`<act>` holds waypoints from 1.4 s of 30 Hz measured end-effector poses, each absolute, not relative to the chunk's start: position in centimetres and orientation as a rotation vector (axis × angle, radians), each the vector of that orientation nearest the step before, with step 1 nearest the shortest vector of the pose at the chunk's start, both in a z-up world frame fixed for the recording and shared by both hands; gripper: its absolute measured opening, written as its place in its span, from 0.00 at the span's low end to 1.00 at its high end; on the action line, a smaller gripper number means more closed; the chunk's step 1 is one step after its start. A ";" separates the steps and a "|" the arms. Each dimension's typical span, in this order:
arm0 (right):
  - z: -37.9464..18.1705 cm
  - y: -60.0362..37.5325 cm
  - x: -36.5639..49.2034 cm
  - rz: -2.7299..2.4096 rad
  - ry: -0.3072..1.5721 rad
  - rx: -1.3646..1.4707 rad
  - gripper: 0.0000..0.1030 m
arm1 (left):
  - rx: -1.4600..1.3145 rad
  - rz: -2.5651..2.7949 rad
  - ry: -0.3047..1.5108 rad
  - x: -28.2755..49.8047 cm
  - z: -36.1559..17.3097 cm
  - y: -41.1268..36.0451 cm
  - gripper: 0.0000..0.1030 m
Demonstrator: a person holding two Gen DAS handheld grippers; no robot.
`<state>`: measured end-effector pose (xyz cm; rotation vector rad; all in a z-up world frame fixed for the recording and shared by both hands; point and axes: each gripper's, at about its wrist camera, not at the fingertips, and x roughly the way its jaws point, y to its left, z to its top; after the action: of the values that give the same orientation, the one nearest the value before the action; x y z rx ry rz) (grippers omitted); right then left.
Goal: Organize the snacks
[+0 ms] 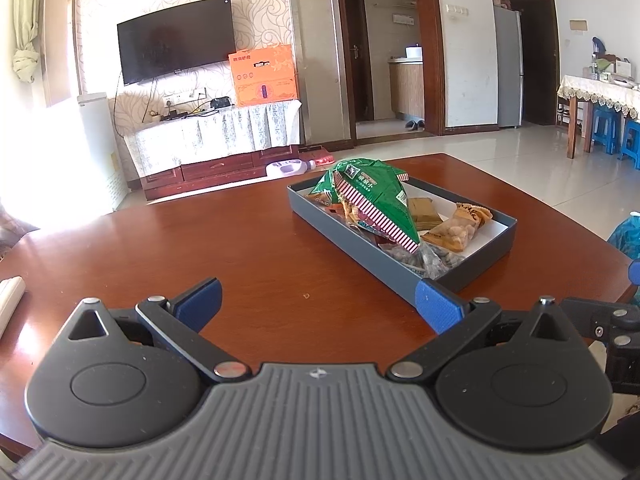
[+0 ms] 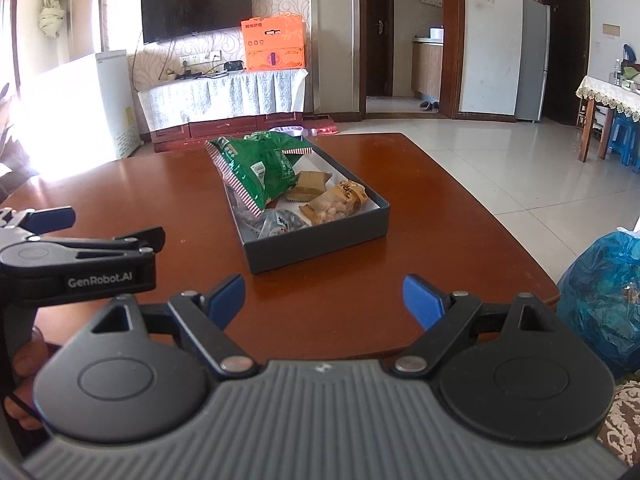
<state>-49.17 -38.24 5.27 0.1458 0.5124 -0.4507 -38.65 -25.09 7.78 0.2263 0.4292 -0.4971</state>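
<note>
1. We see the left tongs (image 1: 320, 300) at the bottom of the left wrist view, jaws spread wide with nothing between them, only bare brown surface (image 1: 200, 240).
2. In that view the right blue fingertip (image 1: 438, 306) sits in front of the near corner of the grey tray (image 1: 360, 248); we cannot tell whether it touches the corner.
3. We see the right tongs (image 2: 324, 300) at the bottom of the right wrist view, also gaping and empty, well short of the tray's near wall.
4. At the left edge of the right wrist view the body of the left tool shows side-on, marked GenRobot.AI.
5. The tray stands on the surface just right of centre in the left wrist view and near centre in the right wrist view, long side running away from us.
6. The green snack bag (image 2: 256, 168) with a red-and-white striped edge lies across the far-left half of the tray, propped up over other packets.
7. Right of it, in the right wrist view, lie two tan square wafer packets (image 2: 306, 186), and nearer us a clear packet of pale nuts (image 2: 336, 202) with an orange label.
8. At the tray's near left corner lies a clear packet of dark pieces (image 2: 276, 224).
9. A crumpled blue plastic bag (image 2: 604, 292) sits off the surface's edge at the right of the right wrist view.
10. Behind, at upper left, a dark television (image 2: 196, 6) hangs on the wall, with an orange box (image 2: 274, 42) beside it on a cloth-draped cabinet.
</note>
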 end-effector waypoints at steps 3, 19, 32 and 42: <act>5.2 -38.3 -49.1 -0.450 0.514 0.145 0.85 | 0.228 -0.497 0.428 -38.7 7.8 -25.0 1.00; 5.2 -38.4 -49.0 -0.452 0.522 0.151 0.85 | 0.227 -0.487 0.427 -38.8 8.0 -25.1 1.00; 4.9 -38.5 -48.8 -0.451 0.529 0.152 0.85 | 0.228 -0.485 0.428 -38.9 8.0 -25.1 1.00; 5.0 -38.4 -48.8 -0.451 0.531 0.152 0.85 | 0.229 -0.484 0.429 -38.9 8.0 -25.0 1.00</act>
<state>-48.79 -38.45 4.97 0.1522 0.5310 -0.4513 -38.92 -25.02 8.02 0.2286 0.4286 -0.4842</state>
